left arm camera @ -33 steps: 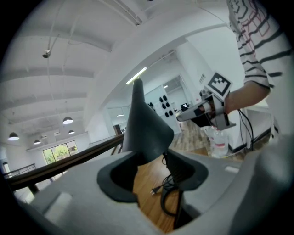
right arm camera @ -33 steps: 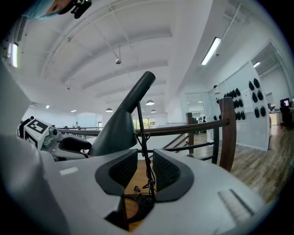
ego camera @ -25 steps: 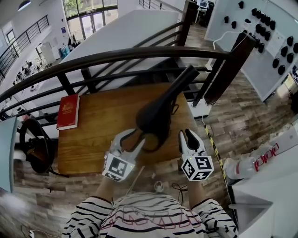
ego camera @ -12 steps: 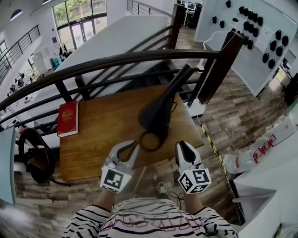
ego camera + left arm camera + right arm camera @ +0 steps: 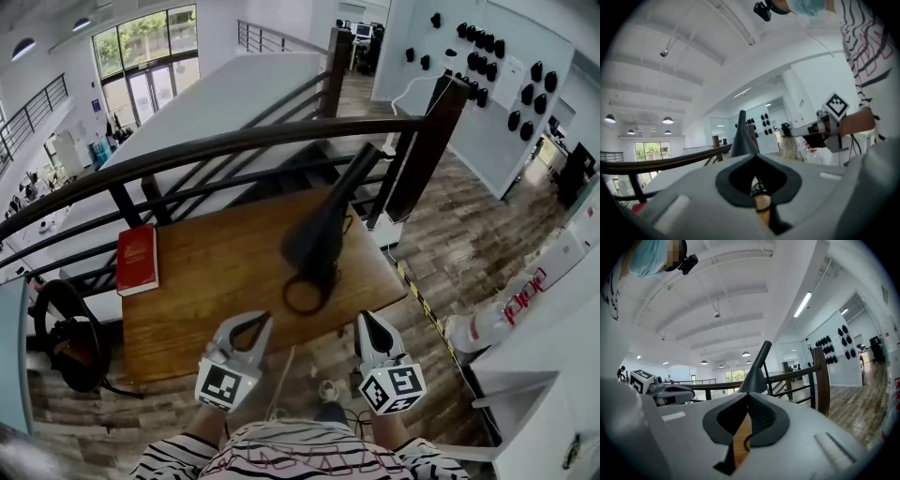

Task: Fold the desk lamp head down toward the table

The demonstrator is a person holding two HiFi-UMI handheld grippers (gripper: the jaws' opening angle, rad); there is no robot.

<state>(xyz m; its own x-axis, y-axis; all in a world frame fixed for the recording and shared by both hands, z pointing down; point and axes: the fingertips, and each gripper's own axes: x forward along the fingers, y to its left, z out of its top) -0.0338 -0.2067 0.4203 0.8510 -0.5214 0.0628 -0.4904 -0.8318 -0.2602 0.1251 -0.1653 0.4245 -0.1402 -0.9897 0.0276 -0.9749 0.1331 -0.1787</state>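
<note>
Since both jaws have just been closing on nothing, the left gripper [image 5: 260,322] and the right gripper [image 5: 367,321] hover clenched and empty above the near edge of the table [image 5: 211,267], held level and side by side in front of the person's striped sleeves [image 5: 281,459]. Each gripper's own view shows its pads pressed together, with only a strip of wood and the distant lamp visible through the gap. Neither gripper touches anything. That stance reads as hands-off, probably because the fold is judged done.

Just beyond them, between the two grippers and a little further in, stands the black desk lamp [image 5: 321,236]. Its ring-shaped end [image 5: 305,294] lies low against the wood, while the tapered dark body slants up and away toward the railing. If that ring is the head, it is already down at the table, though the hinge itself cannot be made out.

The table is bare brown wood, square-cornered, with a red book [image 5: 137,260] lying flat at its far left corner, well apart from the lamp. A dark curved railing [image 5: 234,141] runs right behind it, with a stair dropping beyond. Plank flooring [image 5: 450,253] spreads to the right. Farther off stand a white wall panel with black knobs [image 5: 478,42] and tall windows [image 5: 150,47].
</note>
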